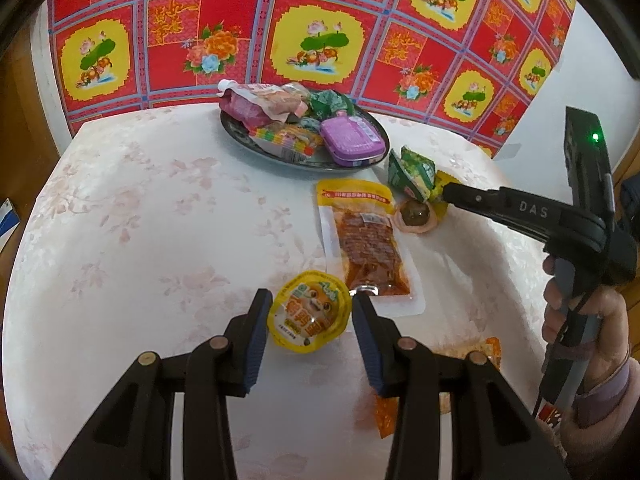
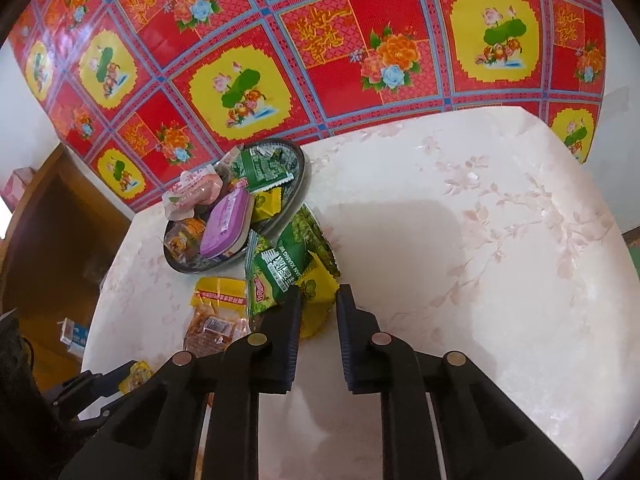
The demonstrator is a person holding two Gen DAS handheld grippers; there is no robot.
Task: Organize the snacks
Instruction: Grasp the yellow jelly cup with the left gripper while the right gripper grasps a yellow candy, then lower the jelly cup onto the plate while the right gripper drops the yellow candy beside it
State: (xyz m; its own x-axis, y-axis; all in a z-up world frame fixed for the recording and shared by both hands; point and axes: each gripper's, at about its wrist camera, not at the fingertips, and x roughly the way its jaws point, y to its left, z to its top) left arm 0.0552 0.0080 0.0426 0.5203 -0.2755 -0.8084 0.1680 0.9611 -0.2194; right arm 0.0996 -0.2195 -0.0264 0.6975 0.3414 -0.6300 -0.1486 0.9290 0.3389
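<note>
A round yellow jelly cup sits between the blue pads of my left gripper, which is shut on it just above the white tablecloth. My right gripper is shut on the yellow corner of a green and yellow snack packet; the left wrist view shows its tip at that packet. Beyond stands a dark oval plate with a purple tin, pink pouches and green packets. A red spicy-strip packet lies flat between the plate and my left gripper.
A round brown sweet in pink wrap lies beside the red packet. Small orange packets lie under my left gripper. A red flowered cloth hangs behind the table. A person's hand holds the right gripper's handle. A wooden cabinet stands beside the table's edge.
</note>
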